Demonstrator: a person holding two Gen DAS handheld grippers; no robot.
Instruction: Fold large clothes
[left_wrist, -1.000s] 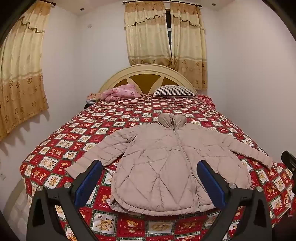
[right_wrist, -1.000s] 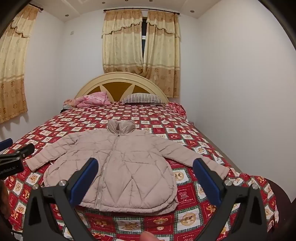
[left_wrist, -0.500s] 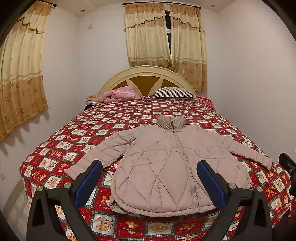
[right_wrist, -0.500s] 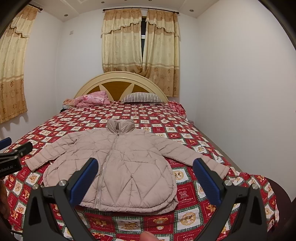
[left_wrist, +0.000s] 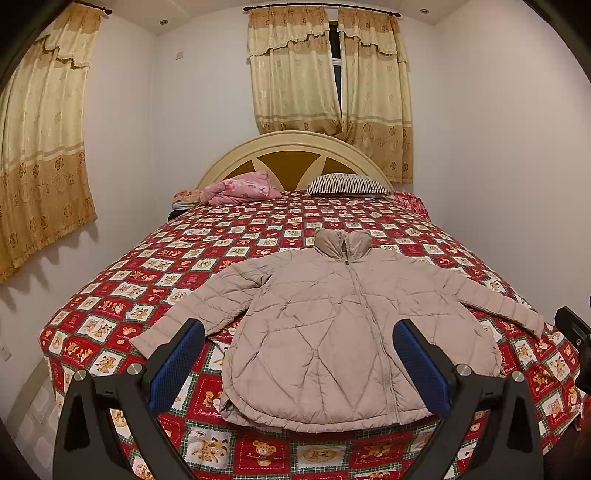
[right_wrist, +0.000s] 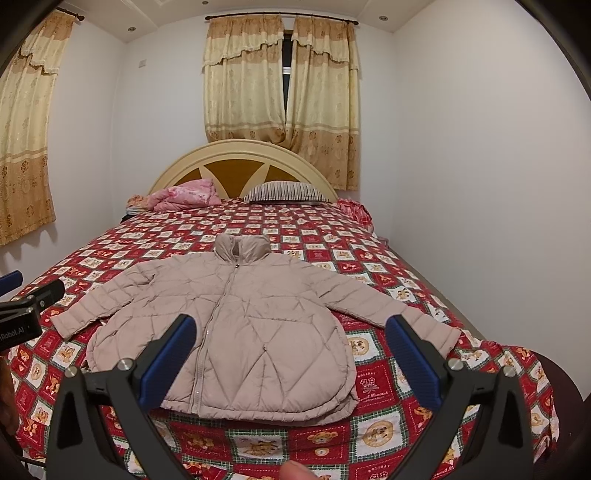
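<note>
- Puffer jacket (left_wrist: 332, 332) lies flat, zipped, sleeves spread, frame centre: no fold made.
- Left gripper (left_wrist: 299, 363) and right gripper (right_wrist: 291, 354): jaws spread, empty.

Bedroom in a home. Large bed (left_wrist: 229, 251) with arched cream headboard (left_wrist: 291, 147), red patchwork bear-print bedspread (right_wrist: 321, 236), striped pillow (left_wrist: 347, 184), bundled pink blanket (left_wrist: 240, 188). Gold-patterned curtains (left_wrist: 325, 74) hang from rods against plain white walls (left_wrist: 498, 147).
</note>
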